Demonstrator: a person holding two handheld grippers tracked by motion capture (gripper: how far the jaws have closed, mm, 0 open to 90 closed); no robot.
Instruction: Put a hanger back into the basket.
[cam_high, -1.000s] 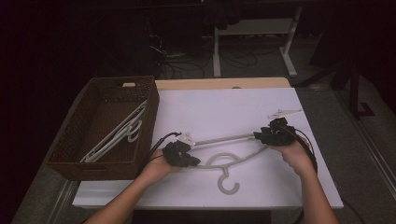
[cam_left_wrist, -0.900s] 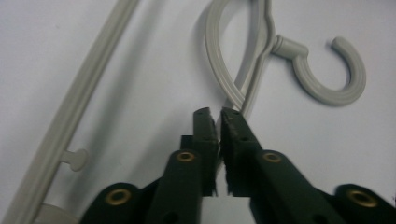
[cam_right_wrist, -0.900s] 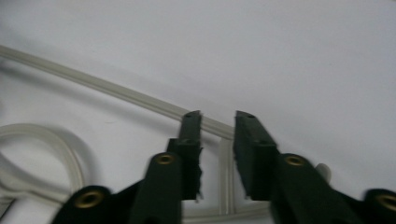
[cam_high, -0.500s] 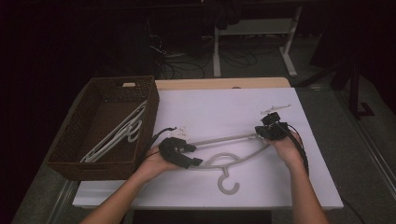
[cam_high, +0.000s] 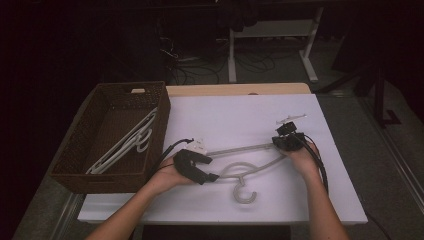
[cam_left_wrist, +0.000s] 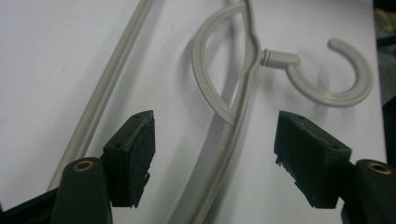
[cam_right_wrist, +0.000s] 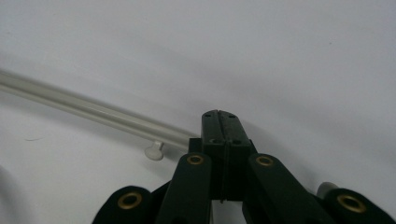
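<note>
- The grey hanger (cam_high: 245, 167) is lying on the white table (cam_high: 240, 120), near centre, right of the wicker basket (cam_high: 107, 172).
- The left gripper (cam_left_wrist: 215, 154) has just been opening; its jaws are straddling the hanger's arm without touching.
- The right gripper (cam_right_wrist: 219, 123) is pinching shut at the hanger's right end, hiding the tip; whether it is actually gripping is unclear.
- No readable writing is showing.
</note>
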